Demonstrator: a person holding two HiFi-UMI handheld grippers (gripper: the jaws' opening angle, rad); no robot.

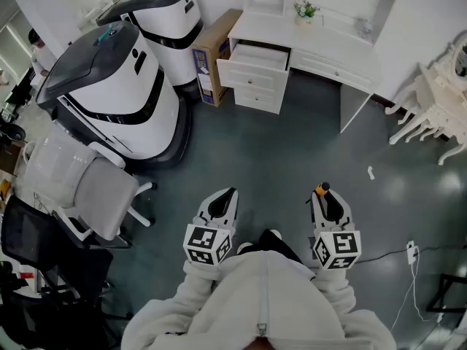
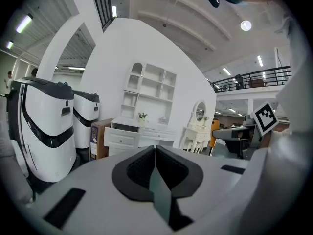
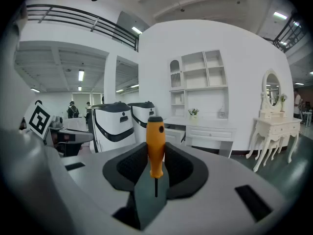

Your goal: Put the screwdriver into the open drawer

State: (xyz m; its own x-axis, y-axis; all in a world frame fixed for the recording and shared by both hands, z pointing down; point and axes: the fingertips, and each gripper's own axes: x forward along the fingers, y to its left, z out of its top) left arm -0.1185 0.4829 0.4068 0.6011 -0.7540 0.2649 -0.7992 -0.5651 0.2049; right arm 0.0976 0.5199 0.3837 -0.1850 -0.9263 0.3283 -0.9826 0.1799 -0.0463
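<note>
My right gripper (image 3: 156, 156) is shut on a screwdriver (image 3: 155, 146) with an orange handle and black cap, held upright between the dark pads, its thin shaft pointing down. In the head view the right gripper (image 1: 326, 195) shows the orange handle tip (image 1: 322, 189) at its front. My left gripper (image 2: 155, 161) is shut with nothing in it, and sits at lower centre-left in the head view (image 1: 221, 203). The white desk (image 1: 321, 39) stands far ahead across the floor, its top-left drawer (image 1: 255, 58) pulled open. The same drawer (image 2: 123, 127) appears small in the left gripper view.
Two large white-and-black machines (image 1: 124, 93) stand at the left, with a cardboard box (image 1: 211, 57) beside the desk. A white office chair (image 1: 87, 188) is near left. A white ornate dressing table (image 1: 438, 108) stands at the right. A cable and plug (image 1: 411, 252) lie on the dark floor.
</note>
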